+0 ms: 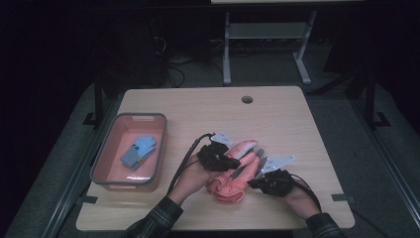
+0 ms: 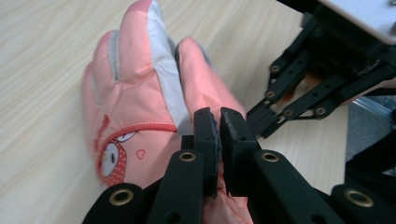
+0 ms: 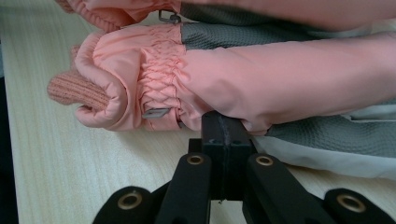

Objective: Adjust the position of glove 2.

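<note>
A pink glove [image 1: 246,148] with grey-white panels lies on the wooden table [image 1: 297,119], its knit cuff [image 1: 225,191] toward the person. In the left gripper view the glove [image 2: 135,93] shows a cartoon face patch. My left gripper [image 1: 236,162] [image 2: 219,122] lies over the glove's back, its jaws shut to a narrow slit; no fabric shows between the pads. My right gripper [image 1: 251,184] [image 3: 226,122] is shut, its tips against the lower edge of the glove [image 3: 261,74]. A second pink cuff [image 3: 121,11] lies just beyond. The right gripper [image 2: 317,79] also shows in the left gripper view.
A red bin [image 1: 106,148] with a grey rim stands at the table's left and holds a blue glove [image 1: 139,151]. A cable hole [image 1: 247,99] sits near the far edge. A white frame stand [image 1: 227,49] is on the floor beyond.
</note>
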A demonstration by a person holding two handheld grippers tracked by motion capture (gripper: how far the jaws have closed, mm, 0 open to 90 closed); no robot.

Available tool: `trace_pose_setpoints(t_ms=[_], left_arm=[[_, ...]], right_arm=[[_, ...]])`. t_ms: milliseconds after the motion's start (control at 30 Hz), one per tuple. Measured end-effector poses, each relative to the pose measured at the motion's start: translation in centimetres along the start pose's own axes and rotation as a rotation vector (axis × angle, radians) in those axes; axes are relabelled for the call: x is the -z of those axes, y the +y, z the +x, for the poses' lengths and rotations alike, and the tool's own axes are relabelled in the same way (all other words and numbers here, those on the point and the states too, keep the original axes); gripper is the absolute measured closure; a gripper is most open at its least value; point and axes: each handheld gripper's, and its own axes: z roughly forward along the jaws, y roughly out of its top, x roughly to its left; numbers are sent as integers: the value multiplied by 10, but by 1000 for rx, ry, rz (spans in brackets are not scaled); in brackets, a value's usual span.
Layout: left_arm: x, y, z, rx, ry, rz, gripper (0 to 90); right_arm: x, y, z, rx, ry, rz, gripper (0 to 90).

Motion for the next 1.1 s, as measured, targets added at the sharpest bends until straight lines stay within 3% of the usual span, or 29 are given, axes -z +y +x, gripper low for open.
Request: trace_pose_setpoints(t_ms=[233, 533, 633, 867, 1000, 1100], left_arm=[[5, 2, 0, -4, -14, -43, 815], [7, 2, 4, 4, -21, -49, 812], [8, 3, 4, -15, -23, -49, 814], [18, 9, 1, -16, -19, -89, 827], [31, 12, 6, -36, 48, -104, 866], [40, 8, 19, -4, 110, -101, 895]], right_arm=[[0, -3, -2, 3, 2, 5, 900], [1, -3, -2, 5, -2, 4, 900], [1, -3, -3, 5, -2, 5, 900], [2, -4, -3, -2, -1, 8, 900], [3, -4, -3, 1, -1, 10, 900], [3, -4, -4, 4, -3, 8, 900]])
